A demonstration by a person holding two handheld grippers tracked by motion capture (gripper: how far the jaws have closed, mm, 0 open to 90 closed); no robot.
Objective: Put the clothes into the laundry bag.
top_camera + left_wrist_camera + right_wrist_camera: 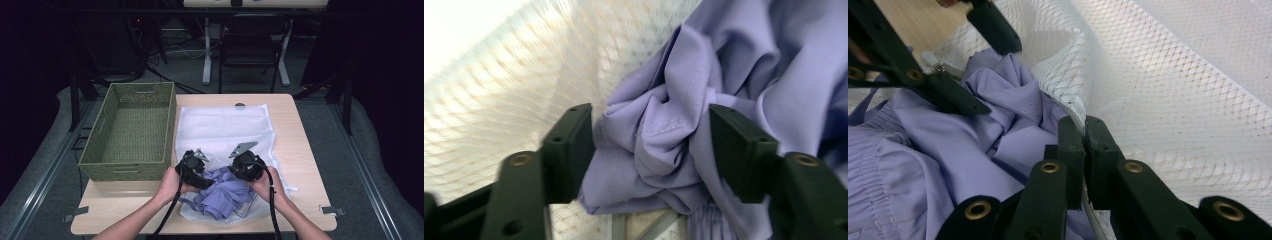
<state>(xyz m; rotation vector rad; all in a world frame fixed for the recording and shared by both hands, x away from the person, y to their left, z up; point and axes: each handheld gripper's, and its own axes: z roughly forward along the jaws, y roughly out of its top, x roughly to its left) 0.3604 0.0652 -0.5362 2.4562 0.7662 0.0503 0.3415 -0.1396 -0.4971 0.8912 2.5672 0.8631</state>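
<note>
A crumpled lilac garment [222, 197] lies at the mouth of a white mesh laundry bag [225, 127] spread flat on the table. My left gripper [204, 181] is at the garment's left side. In the left gripper view its jaws stand open around a bunched fold of the garment [734, 60], with the mesh bag [514, 90] behind. My right gripper [236, 173] is at the garment's right side. In the right gripper view the right gripper [1084, 135] is shut on the bag's seamed edge [1173, 100] and lifts it over the garment [948, 165]. The left gripper [994, 75] appears there at the upper left.
A green woven basket [132, 167] stands at the table's left, close to my left hand. Bare wooden table [295, 145] lies right of the bag. A dark chair [250, 42] stands beyond the far edge.
</note>
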